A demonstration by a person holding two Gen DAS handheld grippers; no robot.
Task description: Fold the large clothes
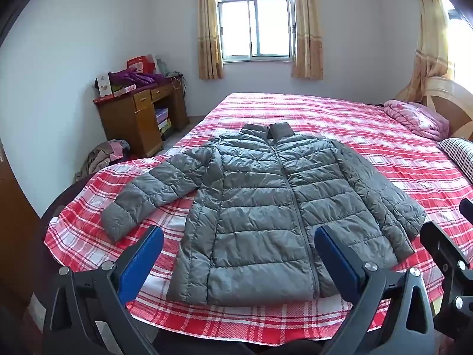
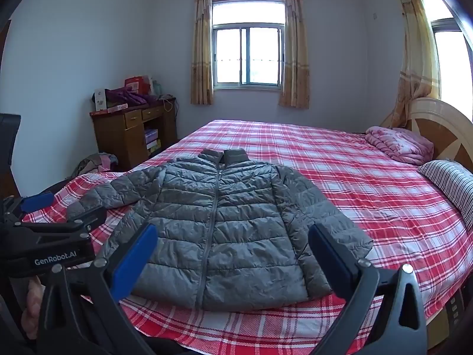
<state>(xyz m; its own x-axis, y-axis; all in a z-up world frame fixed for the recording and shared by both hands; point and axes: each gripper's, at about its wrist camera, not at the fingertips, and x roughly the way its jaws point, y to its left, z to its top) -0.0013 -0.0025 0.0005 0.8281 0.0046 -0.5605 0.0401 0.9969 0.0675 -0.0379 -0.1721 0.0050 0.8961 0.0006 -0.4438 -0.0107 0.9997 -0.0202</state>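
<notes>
- One jacket point(image 1: 266, 207) lies flat and zipped on the bed point(image 1: 369, 136), front up, near the bed's near edge and toward its left corner.
- Its long axis runs from hem to collar, straight away from the near edge; the collar points toward the far edge, the hem toward the claws.
- One sleeve is splayed out toward the left edge; the other lies along the body on the right.
- The left claw point(image 1: 236, 254) hovers just short of the hem, spread wide and empty, with the hem's middle between its blue pads.
- The right claw point(image 2: 233, 254) hovers likewise, wide and empty, framing the hem's right half.
- The jacket lies dead ahead of both. I judge the left claw nearer the splayed sleeve, so that sleeve looks like its first reach.
- Outward: a pink quilt point(image 1: 414, 118) and striped pillow point(image 1: 458, 153) by the headboard, a desk point(image 1: 139, 112) beyond the left edge.
</notes>
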